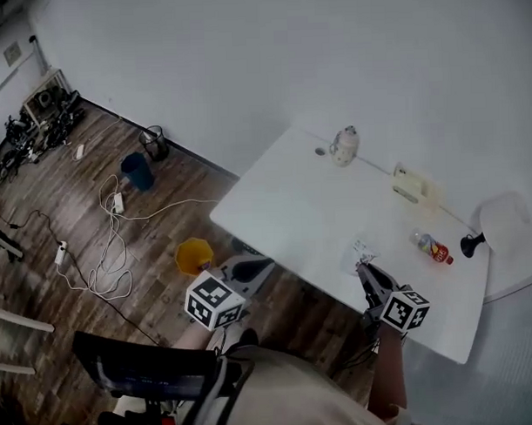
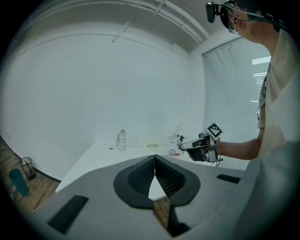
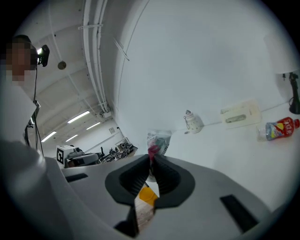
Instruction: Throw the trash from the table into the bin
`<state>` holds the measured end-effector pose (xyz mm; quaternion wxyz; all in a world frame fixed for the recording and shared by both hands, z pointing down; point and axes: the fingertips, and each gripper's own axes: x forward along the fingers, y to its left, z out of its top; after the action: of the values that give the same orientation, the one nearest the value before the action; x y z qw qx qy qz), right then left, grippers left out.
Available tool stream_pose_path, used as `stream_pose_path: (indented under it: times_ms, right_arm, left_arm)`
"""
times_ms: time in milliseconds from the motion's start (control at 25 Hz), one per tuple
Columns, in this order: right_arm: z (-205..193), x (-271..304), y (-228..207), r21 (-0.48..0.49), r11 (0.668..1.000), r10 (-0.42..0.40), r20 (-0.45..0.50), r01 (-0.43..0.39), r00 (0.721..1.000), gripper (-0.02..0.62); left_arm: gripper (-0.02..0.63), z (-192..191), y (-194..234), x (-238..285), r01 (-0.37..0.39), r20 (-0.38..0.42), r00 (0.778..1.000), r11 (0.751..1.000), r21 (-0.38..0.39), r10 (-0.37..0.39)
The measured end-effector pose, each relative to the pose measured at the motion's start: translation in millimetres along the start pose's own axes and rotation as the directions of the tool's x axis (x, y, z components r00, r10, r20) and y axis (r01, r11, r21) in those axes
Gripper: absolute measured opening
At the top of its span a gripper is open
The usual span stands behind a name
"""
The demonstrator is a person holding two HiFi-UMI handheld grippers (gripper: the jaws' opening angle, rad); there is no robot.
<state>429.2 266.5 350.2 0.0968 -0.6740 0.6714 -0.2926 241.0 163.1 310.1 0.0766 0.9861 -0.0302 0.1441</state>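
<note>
Overhead view of a person standing at a white desk (image 1: 292,206) with a pair of tongs in each hand. A small yellow bin (image 1: 194,256) stands on the wooden floor just beside the desk's near corner.

The step in hand appears to be carrying the first piece of trash: the right tongs (image 1: 364,269) are clamped on a crumpled snack wrapper (image 1: 361,250), white with green and red print, over the desk edge and well apart from the yellow bin. In the right gripper view the jaws are pressed together on the wrapper's lower end and the rest of it stands up past their tips; the yellow bin shows low down through the gap behind the jaws.

The left tongs (image 1: 255,269) are fully closed and empty, jaw tips meeting, hovering nearer the yellow bin than the right pair and touching nothing.

The next move likely calls for swinging the right tongs across to just above the yellow bin, then opening them. A small red-labelled bottle (image 1: 433,248) lies on the desk, farther from the yellow bin than the wrapper, probably to be picked up afterwards.
</note>
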Motion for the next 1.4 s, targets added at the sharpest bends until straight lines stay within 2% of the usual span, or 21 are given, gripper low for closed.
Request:
stream_pose_path:
  times_ms: [120,280,520,720,1040,1400]
  right_arm:
    - [0.0,-18.0,0.7,0.009,0.999,0.035,-0.004,-0.035,0.999,0.037]
    - [-8.7,-26.4,4.8,0.000,0.992,0.125,-0.041,-0.126,0.991,0.037]
    - [-13.2,-16.5,12.4,0.001,0.975,0.221,-0.077,-0.222,0.972,0.037]
    - [-19.5,-15.7,31.2,-0.005,0.958,0.283,-0.098,-0.285,0.954,0.037]
    - [-21.4,15.8,68.3,-0.020,0.954,0.296,-0.124,-0.301,0.947,0.037]
    - [-37.7,73.1,139.6,-0.075,0.954,0.273,-0.171,-0.289,0.947,0.037]
  left_arm:
    - [0.014,0.7,-23.6,3.7,-0.009,-0.011,1.000,1.000,0.000,0.009]
    - [0.014,-7.3,-47.2,-4.2,-0.079,-0.021,0.997,0.997,-0.017,0.079]
    - [0.014,-16.3,-56.8,-25.9,-0.180,-0.053,0.983,0.983,-0.037,0.178]
    - [0.014,-19.1,-56.2,-50.7,-0.251,-0.044,0.968,0.967,-0.055,0.248]
    - [0.014,-16.1,-25.4,-87.7,-0.271,0.002,0.963,0.961,-0.057,0.271]
    - [0.014,-33.3,43.7,-180.8,-0.325,0.058,0.941,0.938,-0.118,0.333]
